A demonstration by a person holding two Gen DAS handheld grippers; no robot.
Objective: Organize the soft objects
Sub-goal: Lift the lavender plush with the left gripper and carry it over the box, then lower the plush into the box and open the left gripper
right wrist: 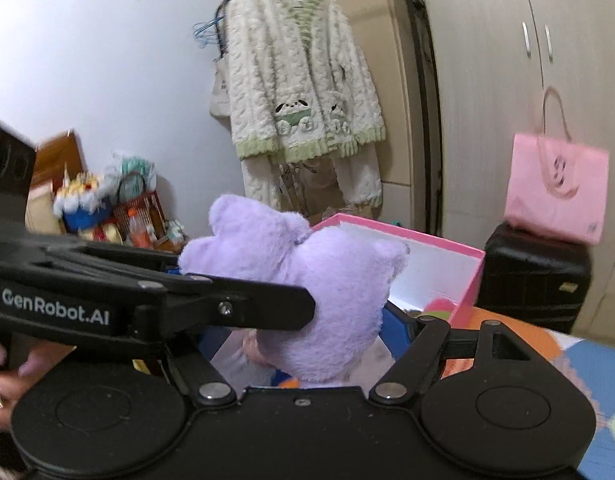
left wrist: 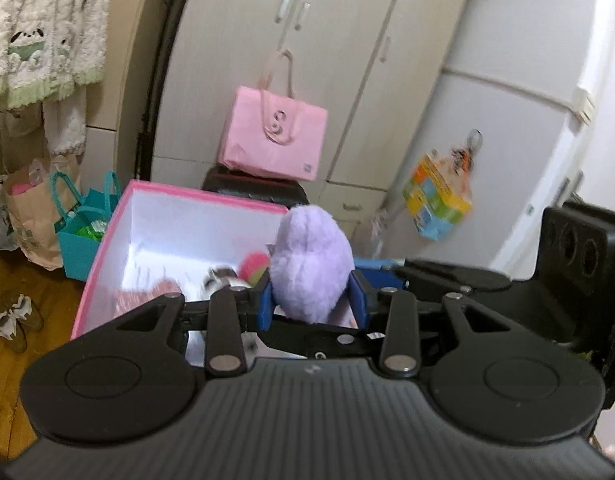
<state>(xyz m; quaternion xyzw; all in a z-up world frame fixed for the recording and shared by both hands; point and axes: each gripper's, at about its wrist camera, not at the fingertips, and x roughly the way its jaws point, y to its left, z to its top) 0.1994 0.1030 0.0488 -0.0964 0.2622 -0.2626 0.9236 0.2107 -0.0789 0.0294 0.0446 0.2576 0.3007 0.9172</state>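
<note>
A fluffy purple plush toy (left wrist: 311,266) sits squeezed between the blue pads of my left gripper (left wrist: 313,300), held above the near edge of a pink box (left wrist: 107,240) with a white inside. The box holds a pink-green soft ball (left wrist: 254,266) and other small soft things. In the right wrist view the same purple plush (right wrist: 327,280) fills the space between my right gripper's fingers (right wrist: 395,320). The left gripper's black arm (right wrist: 227,308) crosses in front of it. The right jaws stand wide around the plush; whether they press it is hidden.
A pink tote bag (left wrist: 273,136) rests on a black suitcase (right wrist: 535,276) behind the box (right wrist: 447,248). A teal bag (left wrist: 83,236) and a paper bag stand on the wood floor at left. A fluffy cardigan (right wrist: 303,76) hangs on the wall. White cabinets stand behind.
</note>
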